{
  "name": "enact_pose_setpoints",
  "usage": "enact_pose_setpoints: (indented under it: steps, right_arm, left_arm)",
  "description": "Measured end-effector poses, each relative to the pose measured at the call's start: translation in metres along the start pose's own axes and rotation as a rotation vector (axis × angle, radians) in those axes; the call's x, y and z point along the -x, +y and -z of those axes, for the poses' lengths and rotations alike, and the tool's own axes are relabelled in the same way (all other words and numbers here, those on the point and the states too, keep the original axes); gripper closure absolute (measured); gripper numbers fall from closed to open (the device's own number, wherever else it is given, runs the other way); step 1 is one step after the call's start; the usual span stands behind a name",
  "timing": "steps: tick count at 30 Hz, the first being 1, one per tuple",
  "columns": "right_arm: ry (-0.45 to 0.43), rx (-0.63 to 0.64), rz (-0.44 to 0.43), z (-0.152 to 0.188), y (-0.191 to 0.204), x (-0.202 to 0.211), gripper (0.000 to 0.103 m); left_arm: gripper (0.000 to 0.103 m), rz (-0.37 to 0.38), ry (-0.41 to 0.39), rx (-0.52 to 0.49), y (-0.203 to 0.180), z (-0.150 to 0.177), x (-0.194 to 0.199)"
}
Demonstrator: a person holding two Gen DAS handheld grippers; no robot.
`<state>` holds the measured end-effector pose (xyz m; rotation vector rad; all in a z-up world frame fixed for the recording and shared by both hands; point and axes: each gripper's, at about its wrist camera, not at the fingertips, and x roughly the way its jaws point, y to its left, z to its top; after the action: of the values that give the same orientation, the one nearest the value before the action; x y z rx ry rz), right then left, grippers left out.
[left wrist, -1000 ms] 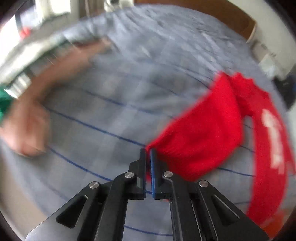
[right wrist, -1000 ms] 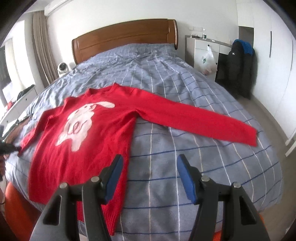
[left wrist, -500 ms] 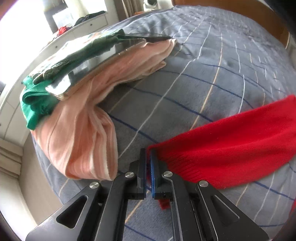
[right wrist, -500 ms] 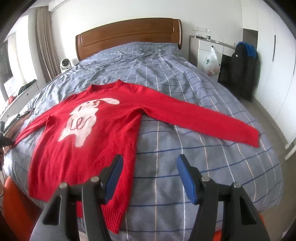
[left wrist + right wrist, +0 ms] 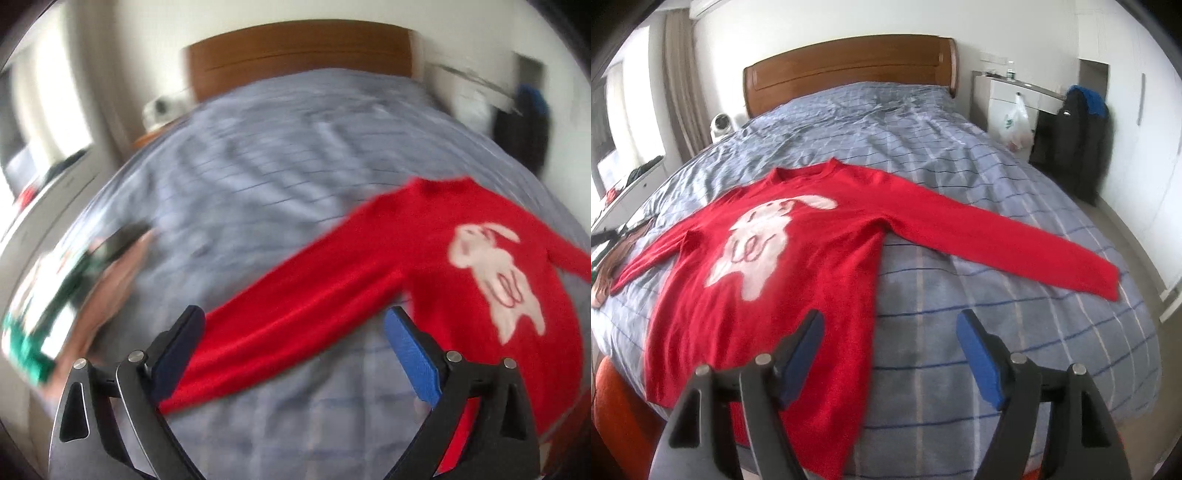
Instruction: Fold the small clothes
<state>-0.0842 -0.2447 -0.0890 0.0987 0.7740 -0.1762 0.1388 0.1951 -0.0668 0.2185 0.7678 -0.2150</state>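
A red sweater with a white rabbit print lies flat, face up, on the blue checked bed, both sleeves spread out. In the blurred left wrist view the sweater lies to the right, its left sleeve stretched out on the cover toward my left gripper. That gripper is open and empty above the sleeve's cuff end. My right gripper is open and empty, above the sweater's lower right hem.
A pile of folded clothes, pink and green, lies at the bed's left edge; it shows in the right wrist view too. A wooden headboard stands at the far end. A white cabinet with a bag and dark jackets stand right.
My left gripper has opened and let go of the sleeve cuff, then swung up and right to face the headboard. The sleeve now lies straight. My right gripper has drifted slightly.
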Motion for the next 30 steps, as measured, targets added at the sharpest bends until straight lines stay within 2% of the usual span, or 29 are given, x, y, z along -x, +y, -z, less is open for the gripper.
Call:
enact_pose_setpoints:
  steps: [3, 7, 12, 19, 26, 30]
  right_arm:
    - [0.009, 0.043, -0.012, -0.001, 0.016, -0.003, 0.030]
    - [0.054, 0.061, -0.004, 0.000, 0.027, -0.014, 0.030]
    - [0.092, 0.090, -0.001, -0.003, 0.047, -0.029, 0.030]
    - [0.144, 0.146, -0.036, -0.003, 0.086, -0.049, 0.030]
    - [0.145, 0.239, -0.018, -0.010, 0.115, -0.050, 0.030]
    - [0.134, 0.240, -0.008, -0.020, 0.126, -0.050, 0.030]
  left_arm:
    - [0.005, 0.034, -0.008, -0.054, -0.025, -0.018, -0.051]
    - [0.005, 0.035, 0.021, -0.022, -0.030, -0.022, -0.108]
    - [0.000, 0.027, 0.104, -0.041, -0.030, 0.004, -0.158]
    - [0.000, 0.084, 0.105, 0.008, -0.021, 0.012, -0.164]
    - [0.000, 0.080, 0.106, 0.006, -0.022, 0.012, -0.164]
    - [0.000, 0.080, 0.106, 0.005, -0.022, 0.012, -0.164]
